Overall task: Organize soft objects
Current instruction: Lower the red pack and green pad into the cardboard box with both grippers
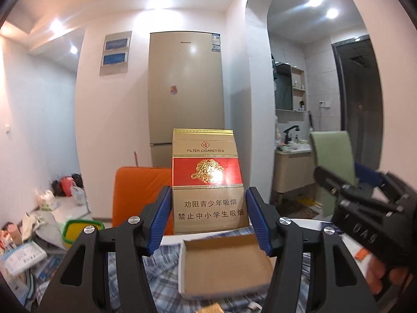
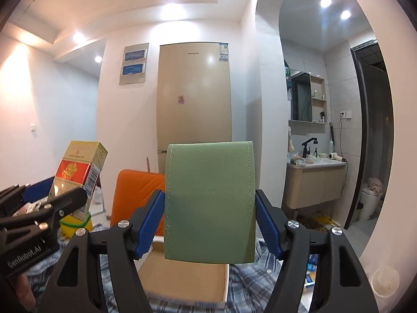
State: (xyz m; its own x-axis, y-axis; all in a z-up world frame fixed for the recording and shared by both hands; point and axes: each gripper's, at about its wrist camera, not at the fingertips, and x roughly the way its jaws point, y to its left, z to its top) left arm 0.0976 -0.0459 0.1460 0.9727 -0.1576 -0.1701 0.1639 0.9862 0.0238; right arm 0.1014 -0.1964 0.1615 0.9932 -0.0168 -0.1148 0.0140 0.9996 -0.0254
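Observation:
My left gripper is shut on a gold and red cigarette pack, held upright between its blue pads above an open cardboard box. In the right wrist view the same cigarette pack shows at the left in the left gripper. My right gripper is shut on a green stitched pouch, also upright over the cardboard box. From the left wrist view, the green pouch and right gripper appear at the right.
The box lies on a blue plaid cloth. An orange cushion stands behind it, with a tall beige fridge farther back. Clutter and a green-rimmed yellow container lie at the left. A bathroom vanity is at the right.

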